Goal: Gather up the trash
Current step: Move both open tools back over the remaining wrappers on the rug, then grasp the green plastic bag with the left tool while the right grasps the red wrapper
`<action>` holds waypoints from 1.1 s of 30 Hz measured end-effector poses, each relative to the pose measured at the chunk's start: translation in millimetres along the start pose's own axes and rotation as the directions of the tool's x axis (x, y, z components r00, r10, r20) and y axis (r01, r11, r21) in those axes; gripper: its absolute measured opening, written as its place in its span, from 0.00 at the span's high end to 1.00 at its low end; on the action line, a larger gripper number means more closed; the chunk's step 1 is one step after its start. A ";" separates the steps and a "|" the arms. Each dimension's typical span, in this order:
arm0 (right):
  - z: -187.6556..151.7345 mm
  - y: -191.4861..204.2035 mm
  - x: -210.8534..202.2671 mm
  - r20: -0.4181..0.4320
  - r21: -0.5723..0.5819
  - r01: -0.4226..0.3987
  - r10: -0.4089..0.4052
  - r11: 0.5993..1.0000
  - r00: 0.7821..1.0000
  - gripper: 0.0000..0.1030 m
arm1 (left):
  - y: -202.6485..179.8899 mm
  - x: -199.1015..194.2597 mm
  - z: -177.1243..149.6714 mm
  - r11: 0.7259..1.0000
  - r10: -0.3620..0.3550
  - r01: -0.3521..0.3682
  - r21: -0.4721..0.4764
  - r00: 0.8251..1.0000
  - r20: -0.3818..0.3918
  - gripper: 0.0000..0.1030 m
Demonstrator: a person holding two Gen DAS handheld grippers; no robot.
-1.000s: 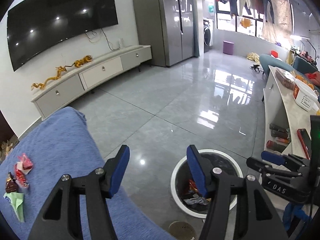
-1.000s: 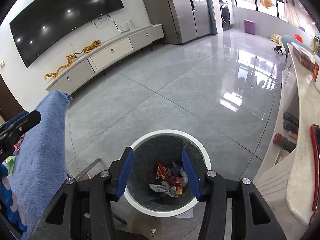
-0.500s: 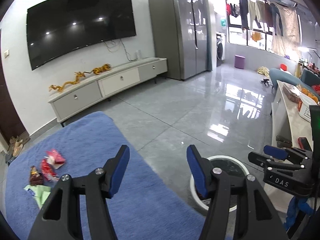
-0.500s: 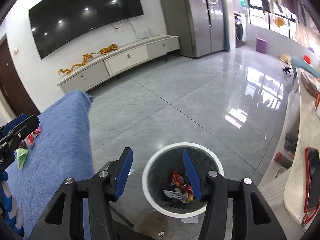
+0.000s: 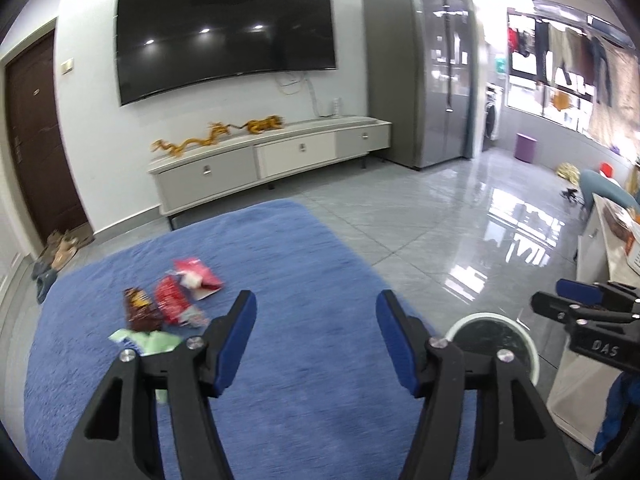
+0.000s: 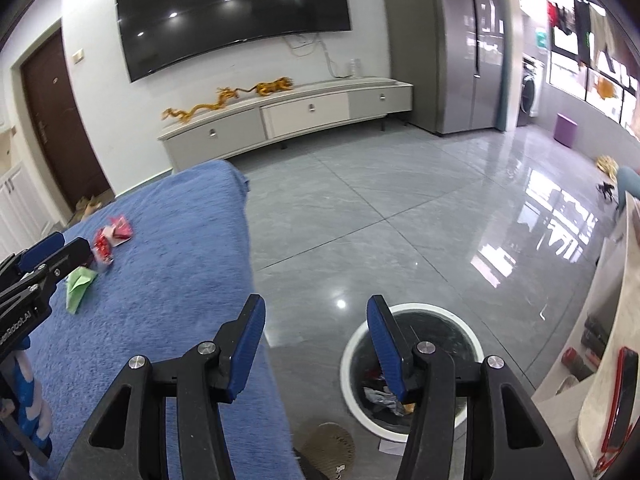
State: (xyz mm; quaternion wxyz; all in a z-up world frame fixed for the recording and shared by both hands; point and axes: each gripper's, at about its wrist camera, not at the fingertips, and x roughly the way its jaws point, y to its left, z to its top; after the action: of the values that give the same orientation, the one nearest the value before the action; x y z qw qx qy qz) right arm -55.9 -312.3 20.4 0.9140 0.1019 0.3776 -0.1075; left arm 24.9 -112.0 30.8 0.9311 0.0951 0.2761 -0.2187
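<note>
Both tongs (image 5: pixel 316 320) (image 6: pixel 316 320) swung toward blurred wrappers (image 5: pixel 170 306)

A blue blanket (image 5: pixel 280 280) has a small heap of wrappers on it: a brown one (image 5: pixel 140 310), two red ones (image 5: pixel 172 300) and a green one (image 5: pixel 150 340). The grey floor (image 6: pixel 380 208) beside it holds a round bin (image 6: pixel 412 372).

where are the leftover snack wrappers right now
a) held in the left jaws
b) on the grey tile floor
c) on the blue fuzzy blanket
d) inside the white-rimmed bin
c) The red and brown snack wrappers and the crumpled green wrapper lie in a loose cluster on the blue fuzzy blanket, ahead of the empty, open left gripper and apart from the white-rimmed round trash bin on the floor.
</note>
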 end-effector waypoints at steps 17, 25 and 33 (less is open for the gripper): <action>7.5 77.1 41.5 -0.066 -0.124 -0.149 0.142 0.981 0.988 0.51 | 139.7 27.2 -47.6 0.950 0.242 -0.261 -0.172 0.962 -0.127 0.29; 15.4 109.5 70.3 -0.099 -0.169 -0.240 0.225 0.956 0.969 0.51 | 170.1 59.7 -49.6 0.941 0.142 -0.194 -0.277 0.970 -0.196 0.29; 24.9 147.8 98.9 -0.142 -0.216 -0.345 0.321 0.913 0.936 0.51 | 181.5 85.5 -58.2 0.934 0.058 -0.143 -0.327 0.965 -0.256 0.29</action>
State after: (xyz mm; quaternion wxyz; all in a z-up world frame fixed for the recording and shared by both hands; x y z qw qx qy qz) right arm 69.6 -189.4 -17.2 0.9036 0.0602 0.4119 0.1012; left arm 145.1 35.9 -54.7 0.9026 -0.0282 0.4163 -0.1057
